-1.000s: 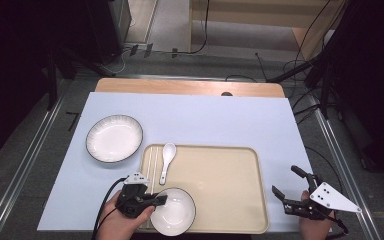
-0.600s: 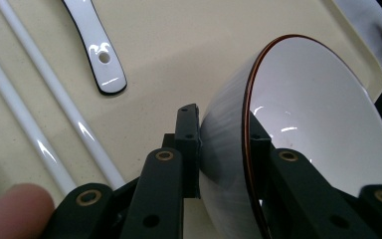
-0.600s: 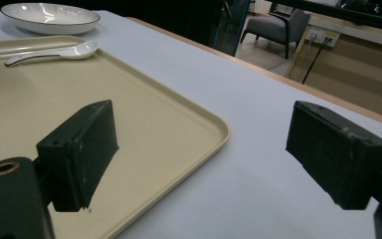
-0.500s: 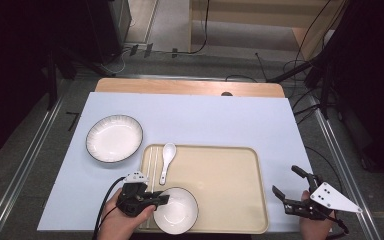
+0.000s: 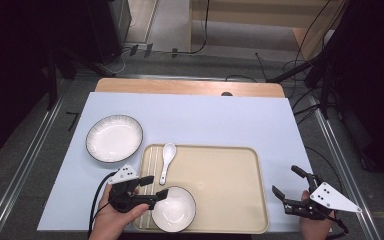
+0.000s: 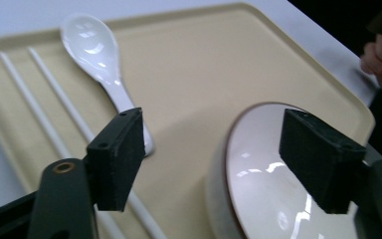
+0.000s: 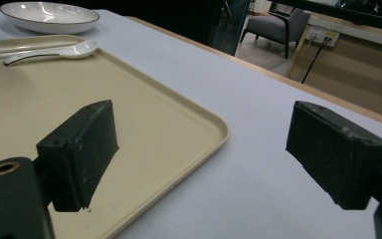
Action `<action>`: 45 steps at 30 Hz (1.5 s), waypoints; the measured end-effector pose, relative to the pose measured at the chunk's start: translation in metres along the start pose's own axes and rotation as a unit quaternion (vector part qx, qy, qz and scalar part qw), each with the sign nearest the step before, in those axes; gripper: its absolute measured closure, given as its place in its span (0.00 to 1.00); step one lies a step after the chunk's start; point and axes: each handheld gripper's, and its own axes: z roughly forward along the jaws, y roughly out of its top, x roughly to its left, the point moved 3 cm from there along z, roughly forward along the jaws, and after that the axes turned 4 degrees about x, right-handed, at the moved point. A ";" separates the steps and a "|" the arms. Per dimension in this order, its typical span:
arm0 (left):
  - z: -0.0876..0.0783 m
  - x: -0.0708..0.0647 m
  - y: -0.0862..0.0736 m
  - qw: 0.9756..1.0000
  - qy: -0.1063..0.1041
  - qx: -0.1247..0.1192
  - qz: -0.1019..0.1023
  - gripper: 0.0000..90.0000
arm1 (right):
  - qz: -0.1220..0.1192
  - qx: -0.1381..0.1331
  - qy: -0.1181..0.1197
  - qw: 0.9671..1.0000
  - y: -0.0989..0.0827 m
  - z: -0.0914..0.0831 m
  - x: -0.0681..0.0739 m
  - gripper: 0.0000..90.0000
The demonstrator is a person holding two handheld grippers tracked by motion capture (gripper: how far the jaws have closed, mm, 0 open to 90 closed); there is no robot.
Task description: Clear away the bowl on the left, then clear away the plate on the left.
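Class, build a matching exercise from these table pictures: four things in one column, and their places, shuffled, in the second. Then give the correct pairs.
Things:
1. spoon
2. small bowl
3. large bowl
4. right gripper

Places:
A. on the blue mat, left of the tray
B. beyond the tray's right edge
C. tray's near edge, between the left gripper's open jaws
D. on the tray beside the chopsticks

Pairs: 1-D, 2-C, 3-A, 4-B

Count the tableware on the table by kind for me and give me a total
Beige plastic tray: 1
White round bowl with a dark rim: 1
White shallow plate with a dark rim: 1
White ceramic soup spoon: 1
White chopsticks: 2
Total: 6
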 end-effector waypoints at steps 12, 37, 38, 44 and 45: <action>-0.020 0.025 0.004 0.999 0.033 -0.007 -0.016 0.00 | -0.001 0.000 -0.001 1.000 0.000 0.001 0.000 0.14; -0.041 0.076 0.017 0.993 0.108 -0.007 -0.042 0.00 | 0.001 -0.003 -0.004 1.000 0.000 0.000 -0.001 0.14; -0.042 0.078 0.018 0.993 0.109 -0.009 -0.042 0.00 | 0.002 -0.003 -0.004 1.000 0.000 0.001 -0.001 0.14; -0.048 0.095 0.026 0.991 0.126 -0.009 -0.047 0.00 | 0.002 -0.003 -0.003 1.000 0.000 0.001 -0.001 0.14; -0.048 0.095 0.026 0.991 0.126 -0.009 -0.047 0.00 | 0.002 -0.003 -0.003 1.000 0.000 0.001 -0.001 0.14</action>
